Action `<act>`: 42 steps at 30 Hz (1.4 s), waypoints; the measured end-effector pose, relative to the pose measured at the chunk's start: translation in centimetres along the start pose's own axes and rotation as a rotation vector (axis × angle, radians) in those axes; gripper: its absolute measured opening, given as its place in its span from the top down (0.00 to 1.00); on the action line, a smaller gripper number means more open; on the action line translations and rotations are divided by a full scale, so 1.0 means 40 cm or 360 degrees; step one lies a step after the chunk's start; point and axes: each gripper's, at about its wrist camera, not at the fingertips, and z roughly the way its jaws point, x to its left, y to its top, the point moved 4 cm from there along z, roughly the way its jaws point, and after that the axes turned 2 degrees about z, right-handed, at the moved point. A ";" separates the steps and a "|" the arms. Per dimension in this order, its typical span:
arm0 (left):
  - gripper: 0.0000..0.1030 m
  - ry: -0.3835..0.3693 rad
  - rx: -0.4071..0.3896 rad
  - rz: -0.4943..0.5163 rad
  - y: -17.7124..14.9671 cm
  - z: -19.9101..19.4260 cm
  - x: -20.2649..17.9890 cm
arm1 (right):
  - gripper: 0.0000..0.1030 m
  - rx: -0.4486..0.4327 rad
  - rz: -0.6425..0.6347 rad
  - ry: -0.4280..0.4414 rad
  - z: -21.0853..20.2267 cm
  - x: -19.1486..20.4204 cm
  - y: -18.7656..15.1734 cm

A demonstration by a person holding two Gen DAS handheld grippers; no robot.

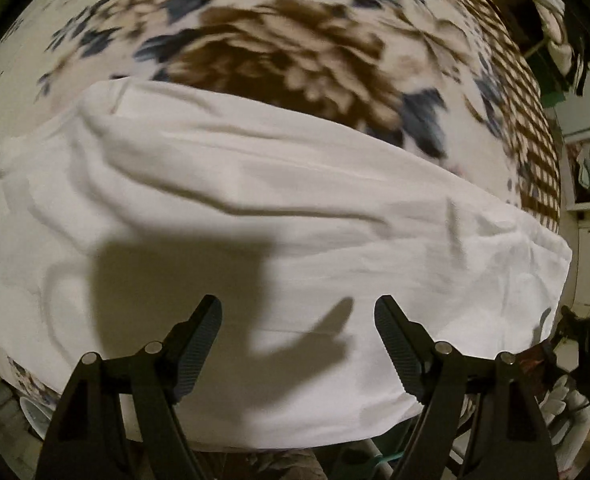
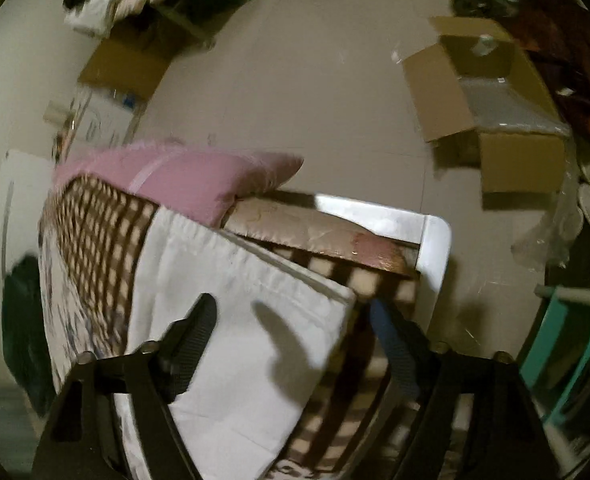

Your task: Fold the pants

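Left gripper (image 1: pixel 297 308) and right gripper (image 2: pixel 293 312) both hovered spread, gripping nothing, over white pants (image 1: pixel 255 208) on bedspread (image 1: pixel 295 40); next: grab an edge, fold over.

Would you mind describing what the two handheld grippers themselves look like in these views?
Both match: the left gripper and right gripper are matte black plastic, each with two tapering fingers faced with ribbed dark blue-grey pads, hinged on angular black linkage arms with round silver pivot pins. No cables, markings, sleeves or hands show.

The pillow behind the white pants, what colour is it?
Pink. The pillow shows only in the right wrist view, lying past the white pants.
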 end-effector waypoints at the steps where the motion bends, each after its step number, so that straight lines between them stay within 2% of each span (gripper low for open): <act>1: 0.25 0.0008 0.0005 0.0014 -0.002 0.001 -0.008 | 0.70 0.0009 -0.0033 -0.0064 0.006 0.005 0.006; 2: 0.25 0.0024 0.0008 0.0032 0.010 0.010 -0.026 | 0.82 -0.0015 -0.0082 -0.0107 0.004 0.011 0.016; 4: 0.25 0.0042 0.0014 0.0056 0.006 0.013 -0.042 | 0.90 -0.0038 -0.0113 -0.0119 -0.007 0.014 0.028; 8: 0.25 0.0073 0.0034 0.0082 -0.006 0.024 -0.065 | 0.91 -0.0129 -0.0049 -0.0149 -0.030 0.002 0.064; 12: 0.25 0.0103 0.0054 0.0080 0.014 0.065 -0.101 | 0.90 -0.0024 -0.0065 -0.0141 0.006 0.007 0.065; 13: 0.25 0.0108 0.0060 0.0075 0.005 0.070 -0.096 | 0.87 0.0005 -0.0055 -0.0115 0.007 0.001 0.064; 15: 0.25 0.0122 0.0076 0.0070 0.000 0.089 -0.093 | 0.78 0.0027 0.0002 -0.0020 -0.008 -0.019 0.056; 17: 0.25 0.0139 0.0091 0.0074 0.002 0.112 -0.088 | 0.47 0.0034 0.0067 0.0111 -0.034 -0.044 0.035; 19: 0.25 0.0157 0.0111 0.0071 -0.009 0.138 -0.083 | 0.45 0.0076 0.0090 0.0250 -0.042 -0.054 -0.004; 21: 0.21 0.0159 0.0095 0.0080 -0.016 0.152 -0.083 | 0.45 0.0197 0.0068 0.0326 -0.014 -0.054 -0.054; 23: 0.05 0.0127 0.0085 0.0089 -0.021 0.166 -0.103 | 0.45 0.0285 0.0041 0.0376 0.028 -0.049 -0.096; 25: 0.00 0.0140 0.0093 0.0108 -0.026 0.183 -0.120 | 0.44 0.0299 0.0027 0.0408 0.070 -0.041 -0.117; 28: 0.00 0.0217 0.0116 0.0132 -0.027 0.206 -0.139 | 0.25 0.0228 0.0091 0.0563 0.073 -0.033 -0.115; 32: 0.00 0.0254 0.0133 0.0080 -0.029 0.218 -0.150 | 0.25 0.0161 0.0167 0.0833 0.074 -0.033 -0.099; 40: 0.00 0.0296 0.0121 0.0054 -0.072 0.230 -0.165 | 0.26 0.0090 0.0315 0.1149 0.137 -0.004 -0.035; 42: 0.00 0.0294 0.0127 0.0051 -0.079 0.236 -0.178 | 0.44 0.0072 0.0348 0.1188 0.149 0.000 -0.022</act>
